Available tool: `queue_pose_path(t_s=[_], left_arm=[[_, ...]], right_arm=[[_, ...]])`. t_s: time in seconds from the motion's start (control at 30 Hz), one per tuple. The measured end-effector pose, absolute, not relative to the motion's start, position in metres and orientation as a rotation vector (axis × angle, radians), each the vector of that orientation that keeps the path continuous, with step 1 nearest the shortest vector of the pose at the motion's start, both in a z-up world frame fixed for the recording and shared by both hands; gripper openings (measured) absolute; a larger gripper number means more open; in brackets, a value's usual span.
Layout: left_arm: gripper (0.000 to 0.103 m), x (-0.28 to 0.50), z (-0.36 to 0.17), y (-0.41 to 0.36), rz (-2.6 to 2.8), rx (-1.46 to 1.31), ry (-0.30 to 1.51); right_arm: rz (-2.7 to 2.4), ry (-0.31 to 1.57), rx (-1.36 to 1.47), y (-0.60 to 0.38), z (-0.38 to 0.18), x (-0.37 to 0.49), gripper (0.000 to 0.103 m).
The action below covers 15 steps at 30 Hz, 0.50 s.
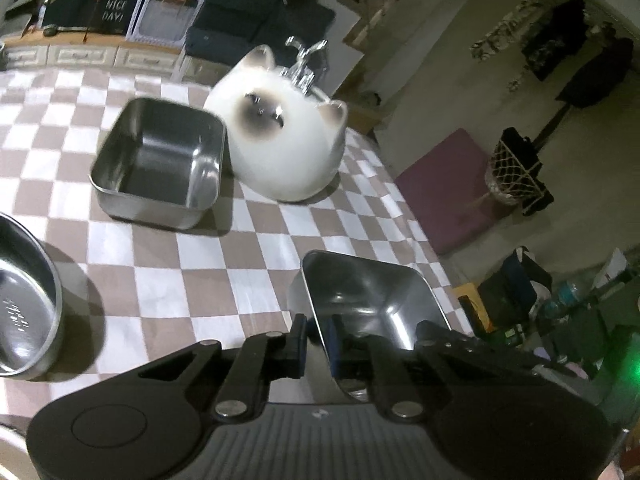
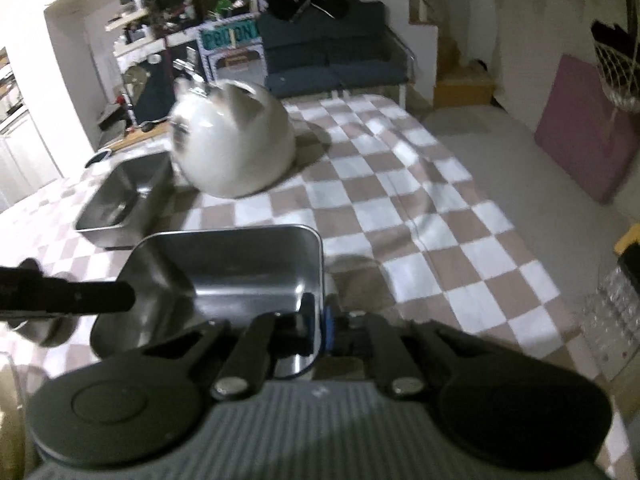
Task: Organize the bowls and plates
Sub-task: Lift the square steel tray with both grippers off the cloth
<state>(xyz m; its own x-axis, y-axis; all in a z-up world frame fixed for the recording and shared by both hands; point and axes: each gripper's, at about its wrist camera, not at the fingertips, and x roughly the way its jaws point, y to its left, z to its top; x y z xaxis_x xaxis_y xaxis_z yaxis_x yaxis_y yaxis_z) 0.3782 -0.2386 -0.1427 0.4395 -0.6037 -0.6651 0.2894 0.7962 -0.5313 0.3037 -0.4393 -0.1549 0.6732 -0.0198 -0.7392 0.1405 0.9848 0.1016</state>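
Both the left hand-held gripper (image 1: 318, 344) and right hand-held gripper (image 2: 318, 322) pinch the steel tray's (image 2: 224, 276) rim.

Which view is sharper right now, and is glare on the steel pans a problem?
Left wrist: sharper; the far square pan shows bright wall reflections, dark floor. Right wrist: motion-blurred, smearing the cat-shaped pot and checkered cloth; the held pan stays readable, mild sheen.

Two square steel pans (image 1: 160, 160) (image 1: 372, 300), one round steel bowl (image 1: 24, 304), one cat-shaped white pot (image 1: 288, 140).
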Motion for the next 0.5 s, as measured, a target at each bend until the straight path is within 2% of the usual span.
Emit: queue_pose_path(t_s=[0.5], left_arm=[[0.011, 0.317, -0.068, -0.154, -0.567, -0.290, 0.834]], right_arm=[[0.043, 0.694, 0.112, -0.365, -0.073, 0.246, 0.007]])
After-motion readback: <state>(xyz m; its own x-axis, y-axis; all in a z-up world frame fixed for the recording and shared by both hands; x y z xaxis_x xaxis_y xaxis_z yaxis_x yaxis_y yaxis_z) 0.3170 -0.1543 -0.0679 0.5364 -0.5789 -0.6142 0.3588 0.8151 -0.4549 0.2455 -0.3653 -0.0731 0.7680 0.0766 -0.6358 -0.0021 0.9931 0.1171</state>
